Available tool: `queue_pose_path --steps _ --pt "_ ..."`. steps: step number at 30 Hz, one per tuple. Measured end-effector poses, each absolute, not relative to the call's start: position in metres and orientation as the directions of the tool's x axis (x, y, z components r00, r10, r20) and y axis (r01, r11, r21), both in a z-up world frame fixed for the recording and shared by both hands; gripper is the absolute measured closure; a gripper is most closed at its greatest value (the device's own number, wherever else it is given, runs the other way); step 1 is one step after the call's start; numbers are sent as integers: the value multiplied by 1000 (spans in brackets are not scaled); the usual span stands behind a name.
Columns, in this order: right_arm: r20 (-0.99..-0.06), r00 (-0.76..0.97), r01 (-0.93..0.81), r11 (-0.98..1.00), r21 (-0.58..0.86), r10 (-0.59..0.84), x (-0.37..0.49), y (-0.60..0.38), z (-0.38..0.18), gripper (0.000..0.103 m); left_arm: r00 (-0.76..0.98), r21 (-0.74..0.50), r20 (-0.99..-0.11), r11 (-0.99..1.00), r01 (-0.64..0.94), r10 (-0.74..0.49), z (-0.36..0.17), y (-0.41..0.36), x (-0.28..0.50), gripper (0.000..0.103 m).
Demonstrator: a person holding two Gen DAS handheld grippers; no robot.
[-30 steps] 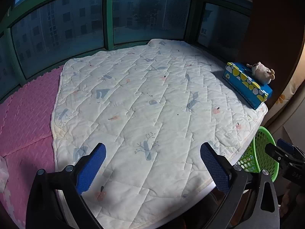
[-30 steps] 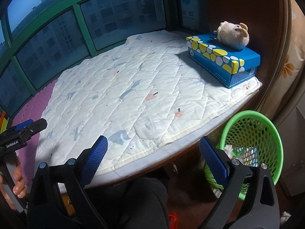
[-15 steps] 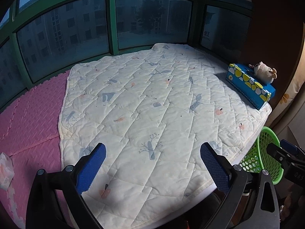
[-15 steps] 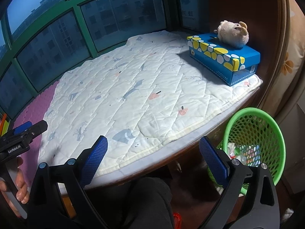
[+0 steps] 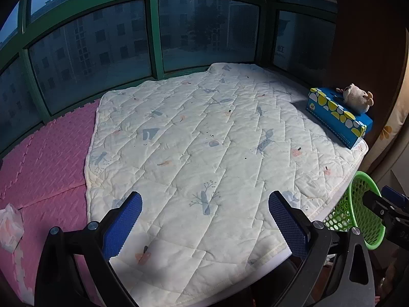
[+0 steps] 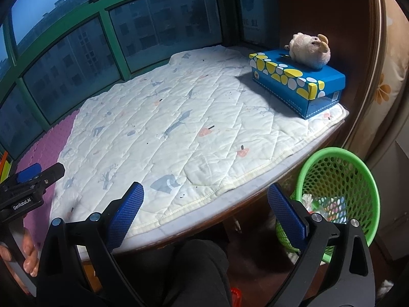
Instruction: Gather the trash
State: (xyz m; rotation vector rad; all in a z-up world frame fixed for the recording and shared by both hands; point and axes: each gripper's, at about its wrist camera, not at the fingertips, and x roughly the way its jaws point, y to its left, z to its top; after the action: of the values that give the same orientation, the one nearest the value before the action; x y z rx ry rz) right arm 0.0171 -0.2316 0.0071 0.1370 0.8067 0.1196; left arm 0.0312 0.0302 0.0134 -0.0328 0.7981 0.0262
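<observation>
Above the quilt (image 5: 217, 153), left gripper (image 5: 204, 220) and right gripper (image 6: 205, 212), jaws wide apart, empty

A crumpled white tissue (image 5: 10, 226) with faint pink marks lies on the pink foam mat at the far left edge; the green perforated basket (image 6: 340, 186) stands below the ledge's right end, upright, holding white and colourful scraps (image 6: 323, 203).

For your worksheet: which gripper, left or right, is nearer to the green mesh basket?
Right. The right gripper hangs at the platform edge with one finger right beside the green mesh basket. The left gripper sits over the white quilt, further from the basket.
</observation>
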Motion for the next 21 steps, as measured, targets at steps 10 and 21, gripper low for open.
queue_pose_path --steps 10,21 --pt "-696 698 -58 982 179 168 15 -231 8 5 725 11 -685 996 -89 72 19 34 26 7" --pt "-690 702 -74 981 177 177 16 -224 9 5 740 26 -664 992 -123 109 24 36 23 7"
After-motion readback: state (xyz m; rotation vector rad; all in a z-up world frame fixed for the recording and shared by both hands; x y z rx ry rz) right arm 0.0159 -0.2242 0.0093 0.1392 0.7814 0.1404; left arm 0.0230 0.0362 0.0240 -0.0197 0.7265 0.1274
